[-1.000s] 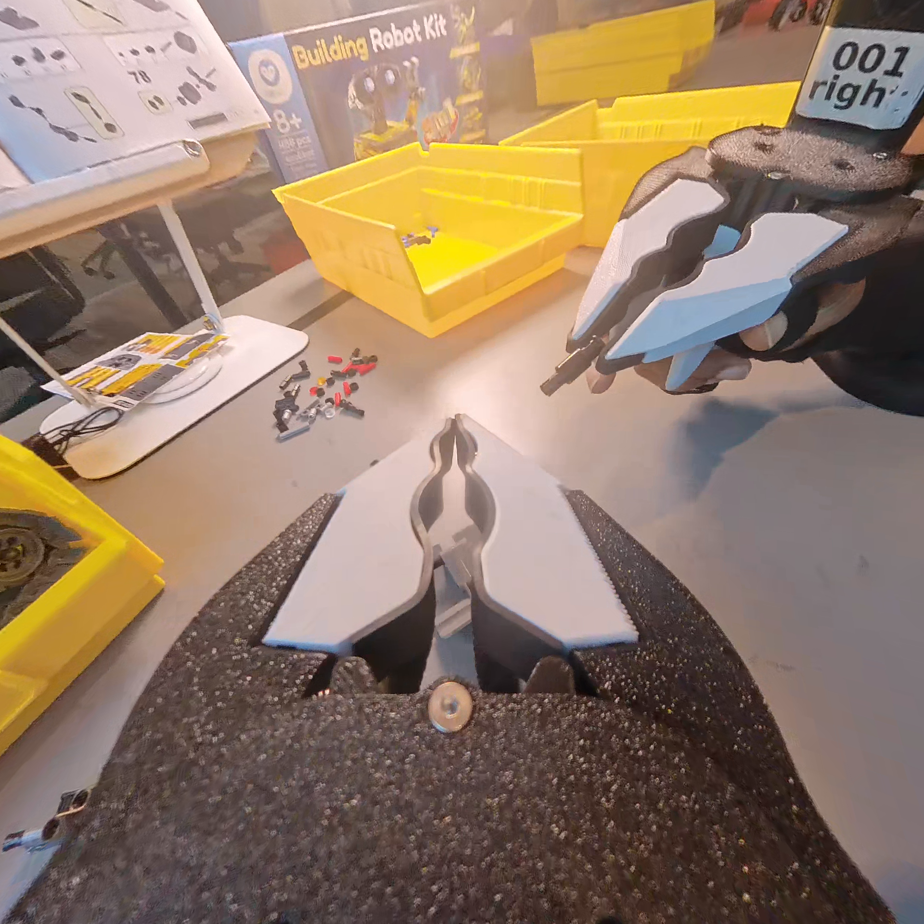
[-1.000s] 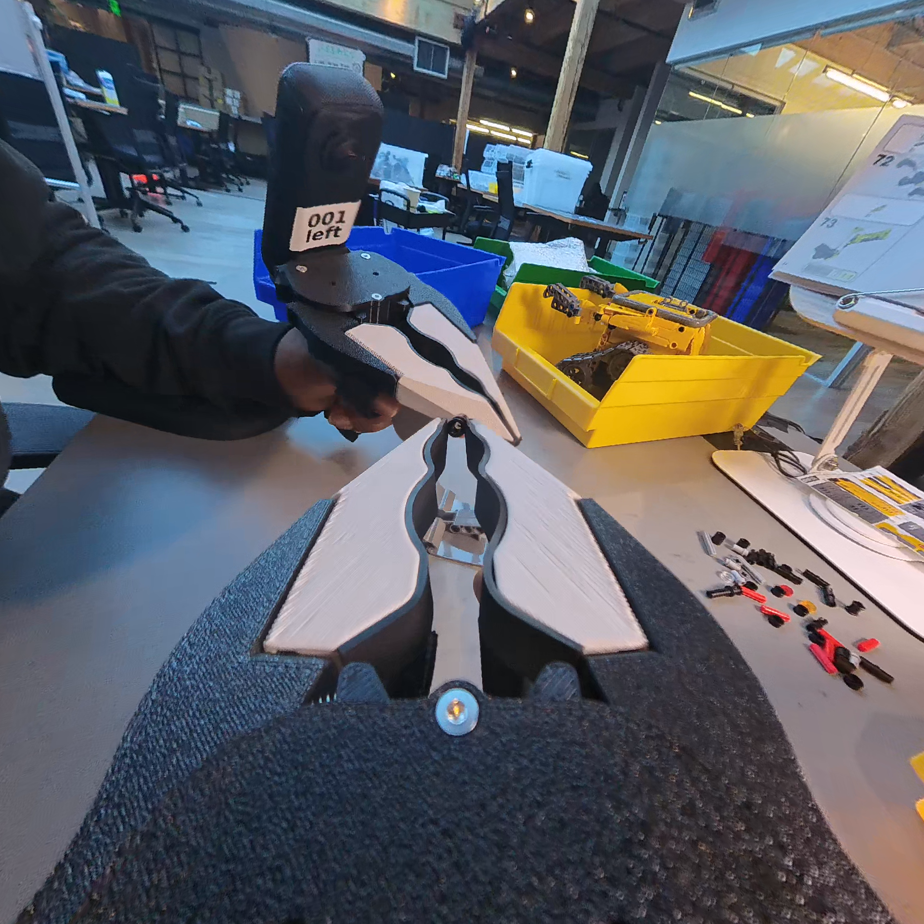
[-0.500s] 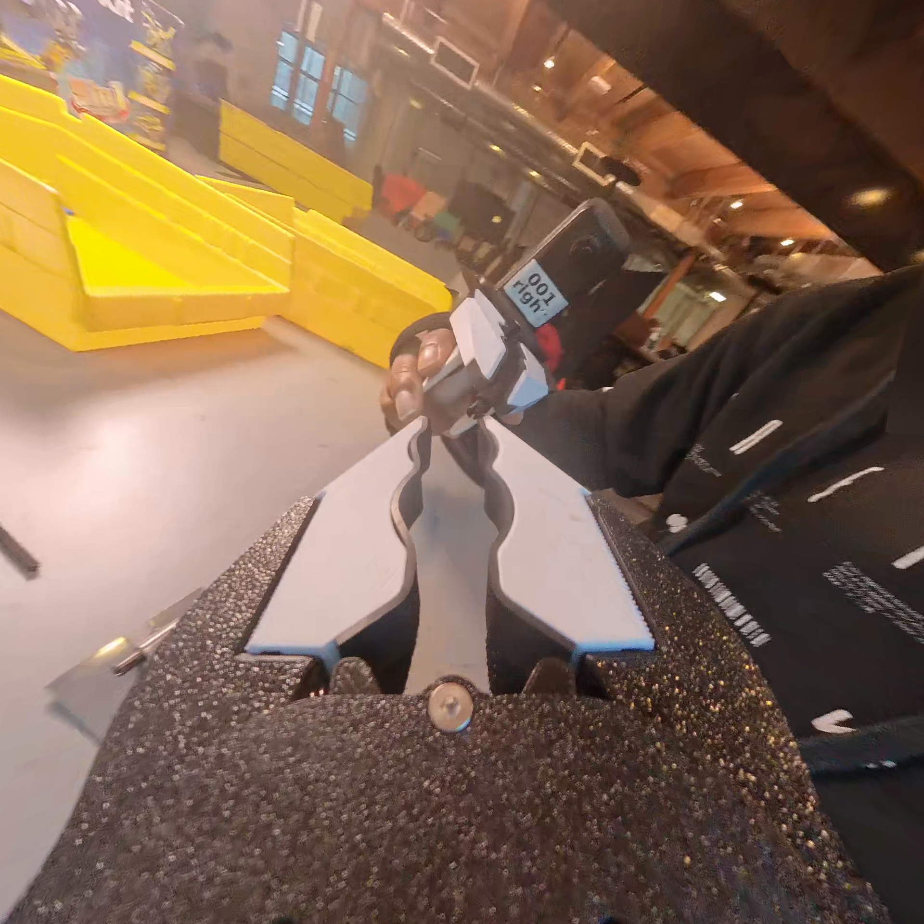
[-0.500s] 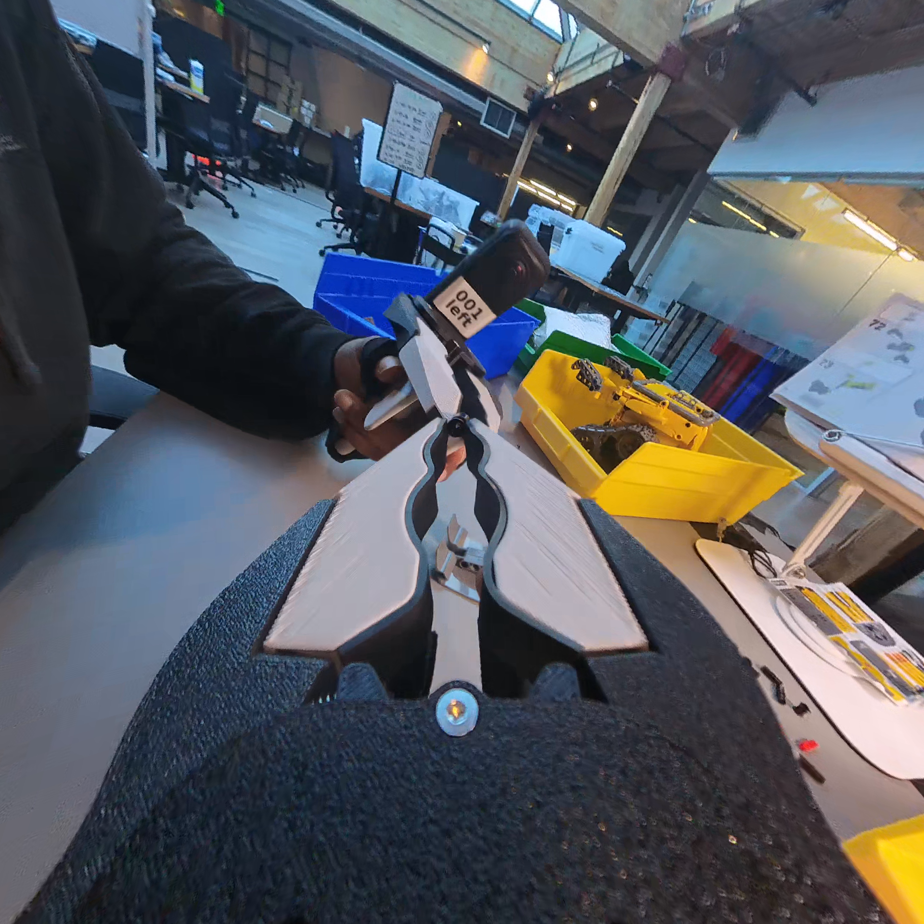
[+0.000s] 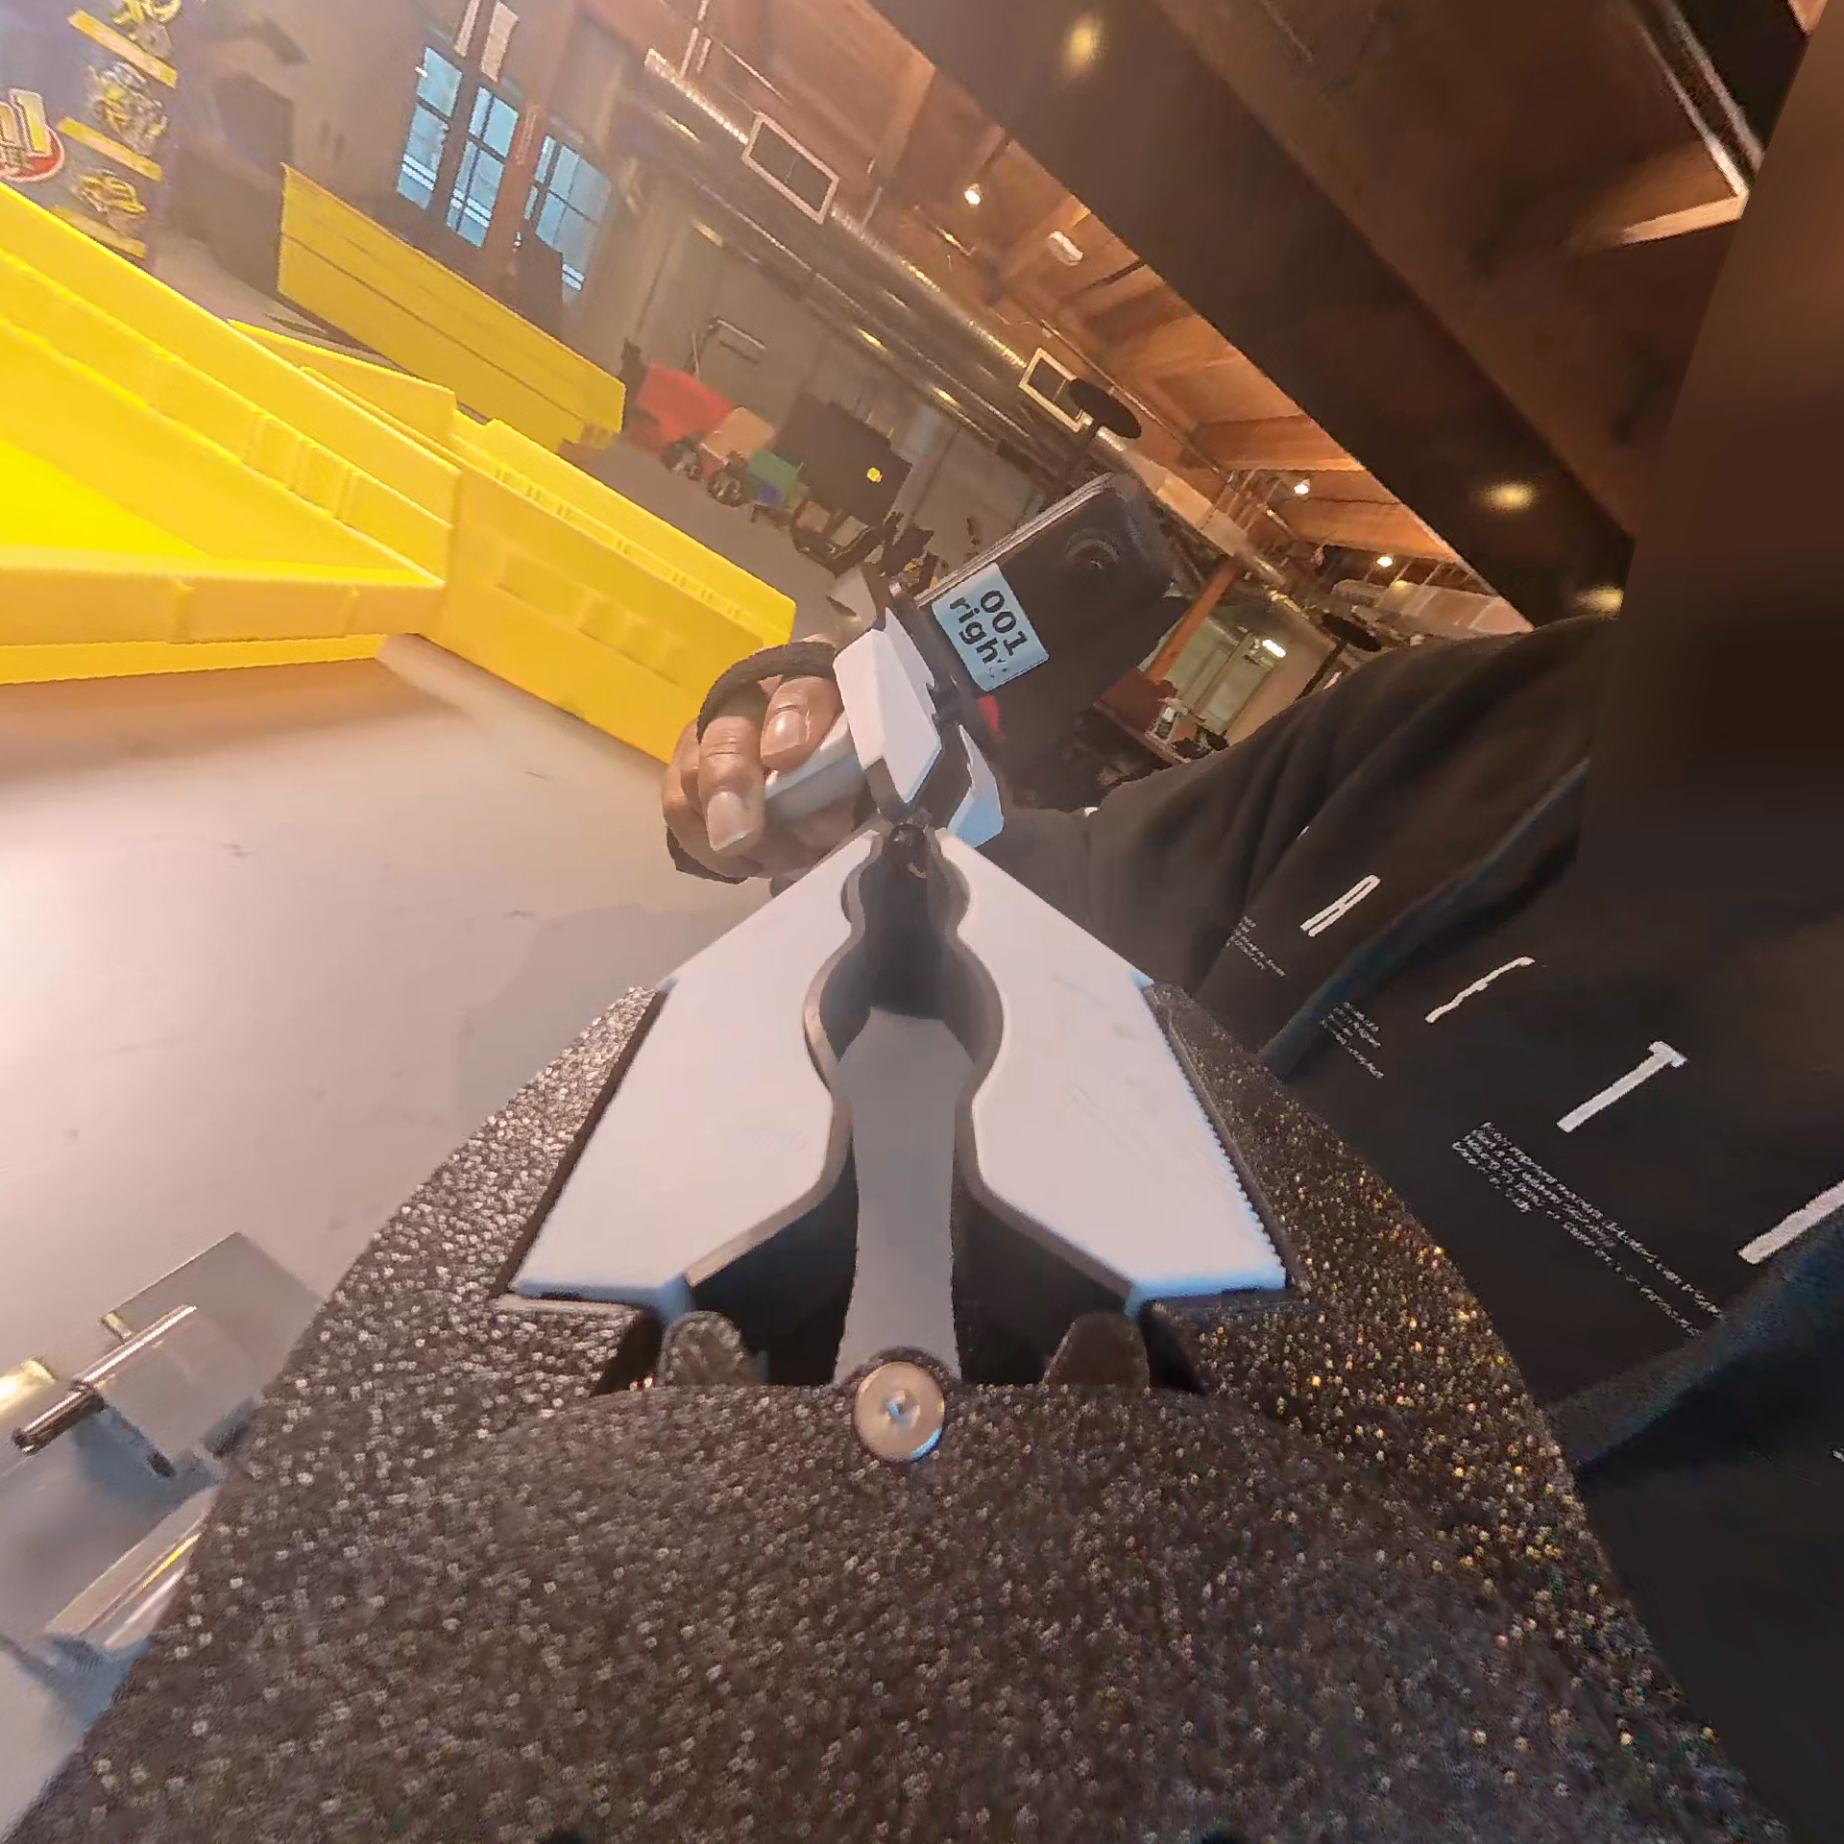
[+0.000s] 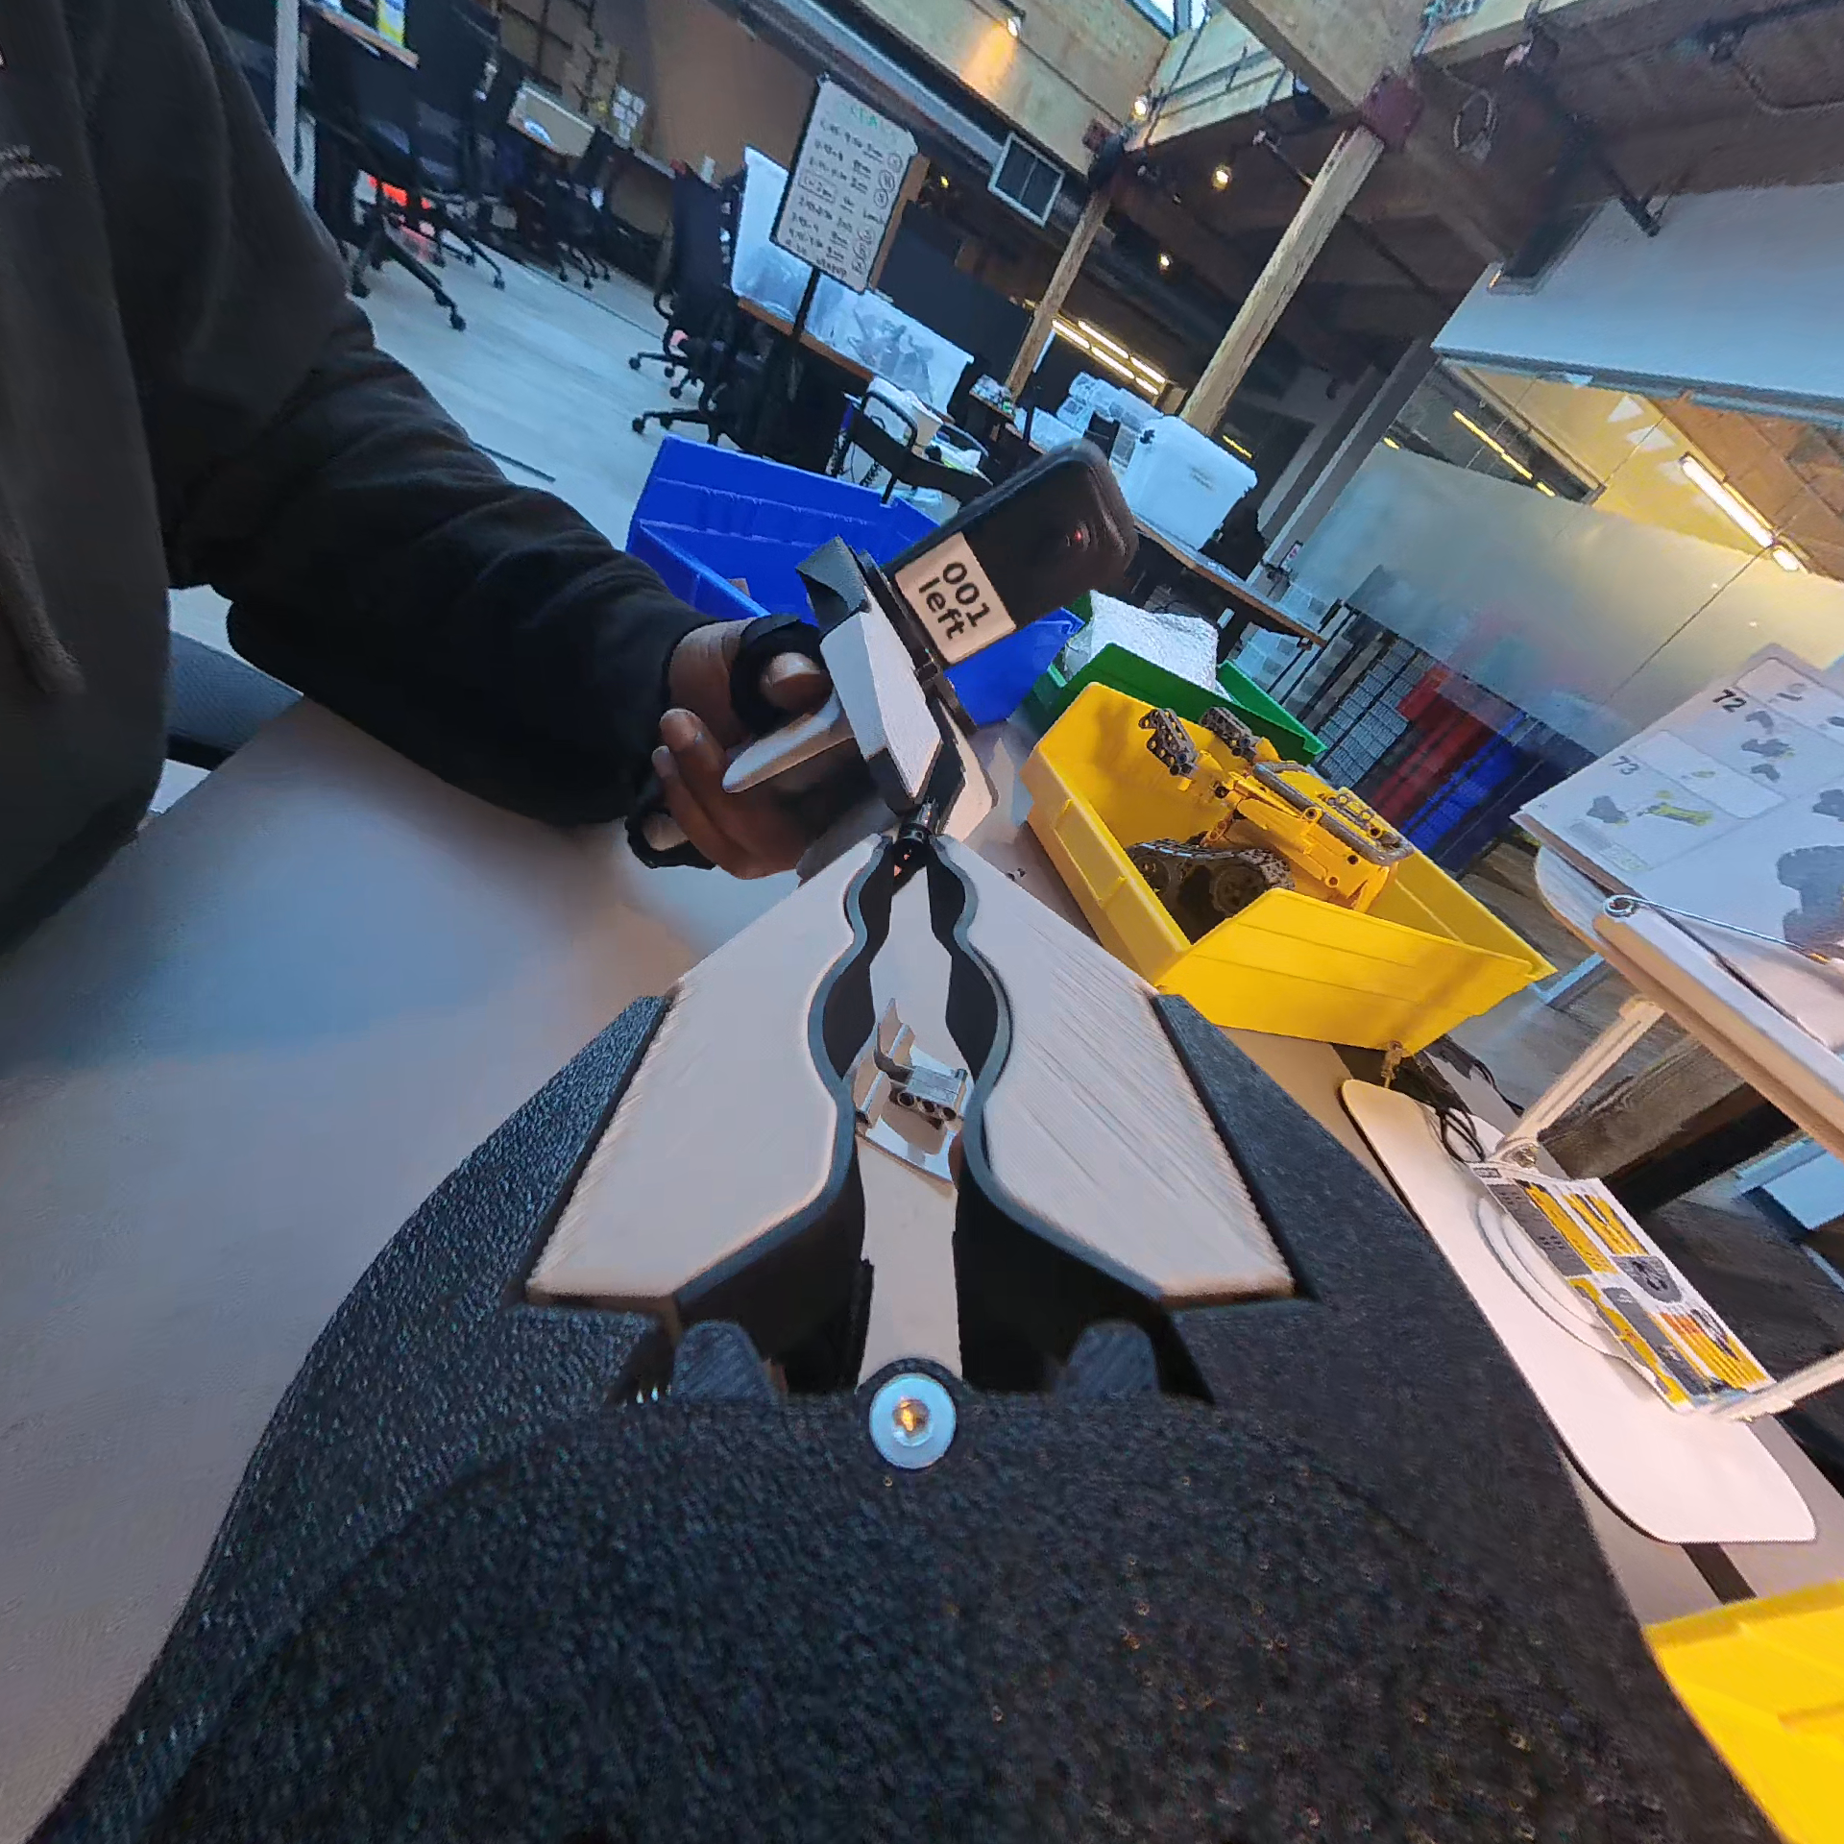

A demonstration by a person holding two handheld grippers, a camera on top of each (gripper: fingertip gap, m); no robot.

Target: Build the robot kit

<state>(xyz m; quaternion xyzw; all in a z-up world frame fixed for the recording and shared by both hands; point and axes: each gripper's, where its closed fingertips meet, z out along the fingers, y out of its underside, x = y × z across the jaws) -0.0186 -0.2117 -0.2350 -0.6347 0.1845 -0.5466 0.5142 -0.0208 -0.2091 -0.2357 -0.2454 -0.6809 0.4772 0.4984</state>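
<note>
Fingers (image 6: 1098, 1128) of the right gripper (image 6: 904, 853) are pinched tight at their tips on a small dark pin (image 6: 912, 826), which sticks out toward 12 o'clock and meets the nose of the left gripper (image 6: 923, 810). From that side I see the left gripper edge-on, so its jaws are hidden. In the left wrist view the left gripper (image 5: 903, 866) has its tips drawn close, with only a narrow gap. The pin (image 5: 910, 843) sits right at that gap, but I cannot tell whether they actually grip it. Both tools are held tip to tip above the table (image 5: 299, 948), each by a hand (image 5: 733, 758) partly covered by its handle. Farther back between the right fingers lies a small grey piece (image 6: 923, 1093) I can't make out. At 2 o'clock in the right view a yellow bin (image 6: 1287, 983) holds a tracked model (image 6: 1267, 818), with a blue bin (image 6: 758, 519) at 12 largely behind the left gripper. A booklet (image 6: 1716, 768) at 3 o'clock is cut off by the frame edge. More yellow bins (image 5: 599, 619) run off at 10 o'clock in the left view.
</note>
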